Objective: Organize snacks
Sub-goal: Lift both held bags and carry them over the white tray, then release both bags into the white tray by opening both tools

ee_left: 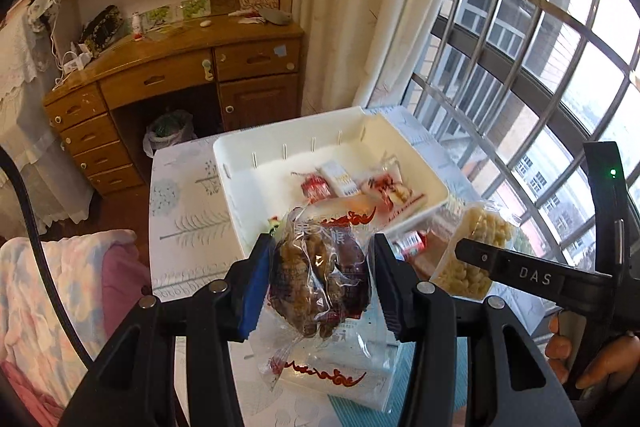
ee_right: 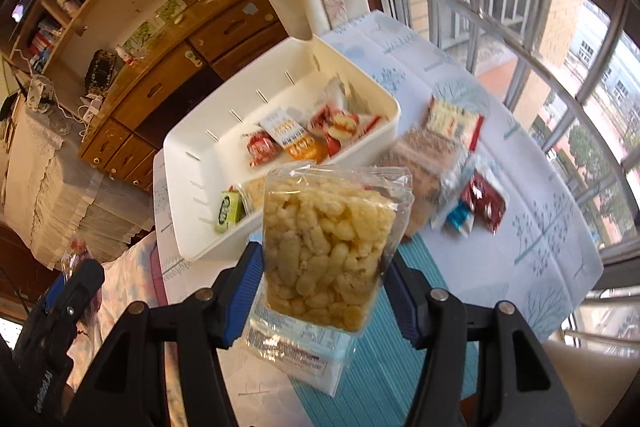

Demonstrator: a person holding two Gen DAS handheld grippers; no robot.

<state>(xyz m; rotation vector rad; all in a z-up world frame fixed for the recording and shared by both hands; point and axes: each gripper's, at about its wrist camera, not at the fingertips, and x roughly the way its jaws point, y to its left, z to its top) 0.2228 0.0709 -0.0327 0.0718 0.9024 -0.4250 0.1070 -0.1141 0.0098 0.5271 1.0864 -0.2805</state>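
Note:
My left gripper (ee_left: 320,275) is shut on a clear bag of dark brown snacks (ee_left: 318,279), held above the table just in front of the white bin (ee_left: 240,195). My right gripper (ee_right: 324,279) is shut on a clear pack of pale yellow puffed snacks (ee_right: 328,251), held up near the bin's front corner; the pack also shows in the left wrist view (ee_left: 476,247). The white bin (ee_right: 192,227) holds several small wrapped snacks (ee_right: 296,139) and a green packet (ee_right: 228,211).
More snack packs (ee_right: 440,155) and small red and blue packets (ee_right: 480,203) lie on the patterned tablecloth (ee_right: 540,227) right of the bin. A flat clear bag (ee_right: 296,351) lies on a teal mat (ee_right: 384,367). A wooden desk (ee_left: 168,79) and barred window (ee_left: 540,67) stand behind.

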